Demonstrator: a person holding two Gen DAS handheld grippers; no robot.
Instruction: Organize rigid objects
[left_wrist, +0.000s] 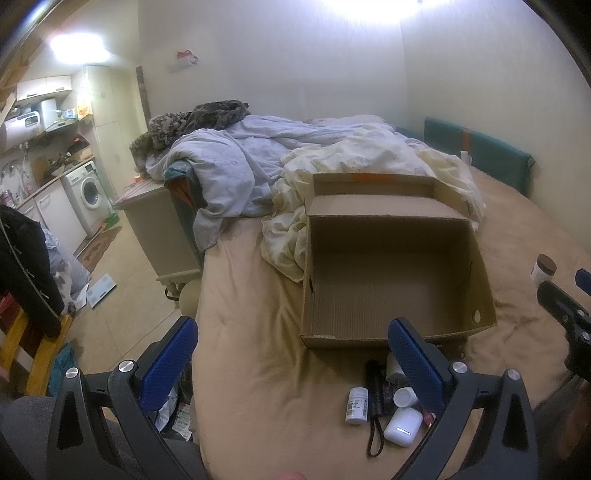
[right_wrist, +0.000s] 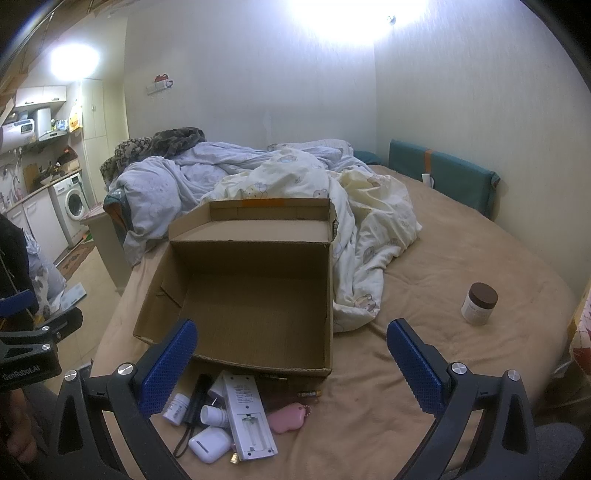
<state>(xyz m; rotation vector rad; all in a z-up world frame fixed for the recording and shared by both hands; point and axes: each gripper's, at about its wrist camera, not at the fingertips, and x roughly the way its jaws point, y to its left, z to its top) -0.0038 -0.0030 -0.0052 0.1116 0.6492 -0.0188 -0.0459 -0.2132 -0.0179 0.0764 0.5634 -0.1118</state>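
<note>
An open cardboard box (left_wrist: 480, 258) (right_wrist: 155, 299) stands empty on the tan bed. In front of it lies a cluster of small objects: a white remote (right_wrist: 247, 413), a white earbud case (right_wrist: 208, 445) (left_wrist: 402, 426), white pill bottles (left_wrist: 357, 404) (right_wrist: 176, 408), a black flashlight (right_wrist: 195, 402) (left_wrist: 376, 391), a pink keychain (right_wrist: 290, 417) and batteries (right_wrist: 308, 394). A brown-lidded jar (right_wrist: 479, 303) (left_wrist: 543, 269) stands apart to the right. My left gripper (left_wrist: 291, 363) is open above the bed's left edge. My right gripper (right_wrist: 291, 363) is open above the cluster.
Crumpled blue and cream duvets (right_wrist: 295, 184) lie behind the box. A teal headboard cushion (right_wrist: 443, 177) lines the right wall. A nightstand (left_wrist: 155, 221) stands left of the bed, beside a kitchen with a washing machine (left_wrist: 86, 192). A yellow chair with dark clothes (left_wrist: 26, 277) is left.
</note>
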